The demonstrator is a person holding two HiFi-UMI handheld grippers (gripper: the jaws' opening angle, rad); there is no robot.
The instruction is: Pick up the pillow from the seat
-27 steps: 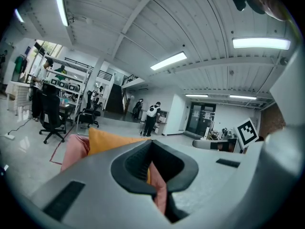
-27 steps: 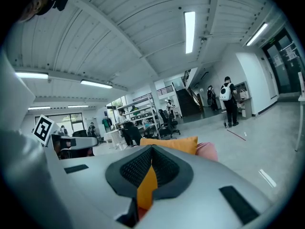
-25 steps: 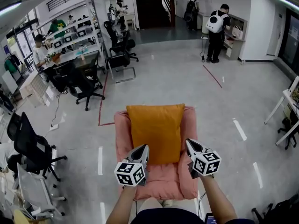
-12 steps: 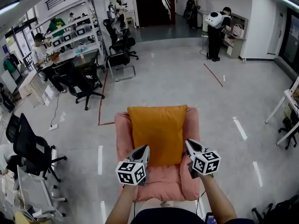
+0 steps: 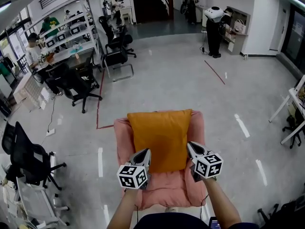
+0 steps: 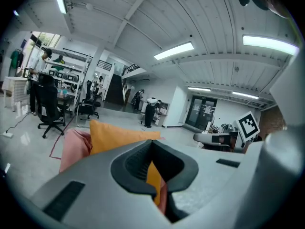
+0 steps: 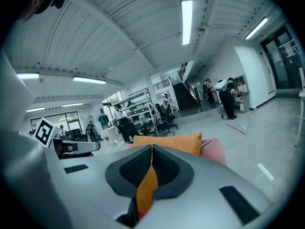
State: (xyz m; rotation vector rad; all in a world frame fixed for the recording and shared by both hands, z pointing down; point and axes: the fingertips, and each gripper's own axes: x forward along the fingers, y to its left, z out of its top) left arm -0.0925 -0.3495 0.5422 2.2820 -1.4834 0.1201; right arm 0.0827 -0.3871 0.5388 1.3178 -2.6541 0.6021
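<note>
An orange pillow [image 5: 159, 138] leans upright against the back of a pink armchair [image 5: 164, 191] right in front of me. My left gripper [image 5: 145, 152] hovers at the pillow's lower left corner, jaws shut with nothing between them. The right gripper [image 5: 190, 146] is level with the pillow's lower right edge, also shut and empty. From the left gripper view the pillow [image 6: 114, 135] stands just beyond the closed jaw tips [image 6: 151, 143]. The right gripper view has the pillow [image 7: 177, 142] straight ahead past its closed tips [image 7: 151, 148]. I cannot tell whether either gripper touches the pillow.
Black office chairs [image 5: 28, 152] stand at the left, with desks and seated people [image 5: 57, 49] behind them. A red tape line [image 5: 99, 101] runs along the floor. A person with a white backpack [image 5: 213, 25] stands at the back. A white table [image 5: 293, 111] is at the right edge.
Both grippers stay shut in nearly the same place over the seat front. The head view has shifted slightly, and the person at the back has bent forward.
</note>
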